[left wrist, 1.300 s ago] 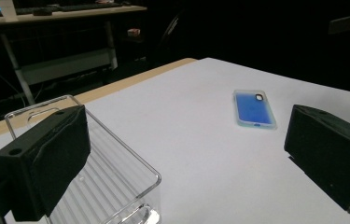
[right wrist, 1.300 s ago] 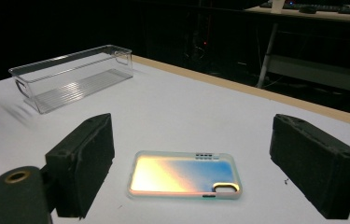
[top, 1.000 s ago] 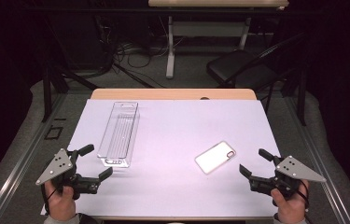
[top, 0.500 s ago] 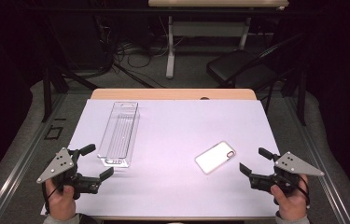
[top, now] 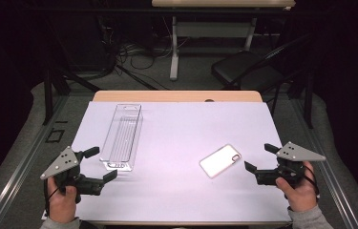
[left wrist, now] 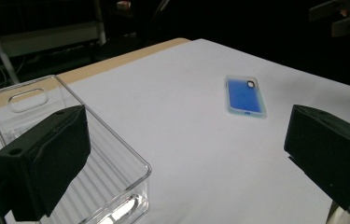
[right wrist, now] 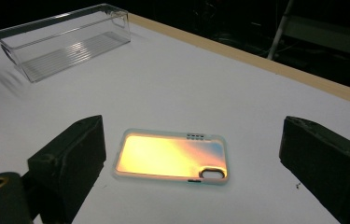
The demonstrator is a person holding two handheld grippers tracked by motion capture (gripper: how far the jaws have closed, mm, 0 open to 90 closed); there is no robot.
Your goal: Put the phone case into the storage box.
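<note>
Facing the phone case [top: 220,160] is the right gripper [top: 258,161], jaws wide apart after just opening, nothing between them. Case lies flat on the white mat [top: 176,143] at its 10 o'clock, long axis diagonal. Left gripper [top: 101,163], jaws apart and empty, sits beside the clear plastic bin [top: 123,136], well away from the case.

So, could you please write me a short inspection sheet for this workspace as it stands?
Surface: white sheet over a wooden table; its tan far edge shows.
Job's things: iridescent phone case with a pale rim lying flat, right of centre; long clear plastic bin at the left, empty.
Clutter: nothing seen.
Grippers: right gripper open, jaws just widened, nothing between them, aimed at the case; left gripper open beside the bin's near end.
Cables: loose tangle on the floor beyond the table.
Surroundings: dark room, black chair, pale table leg.
</note>
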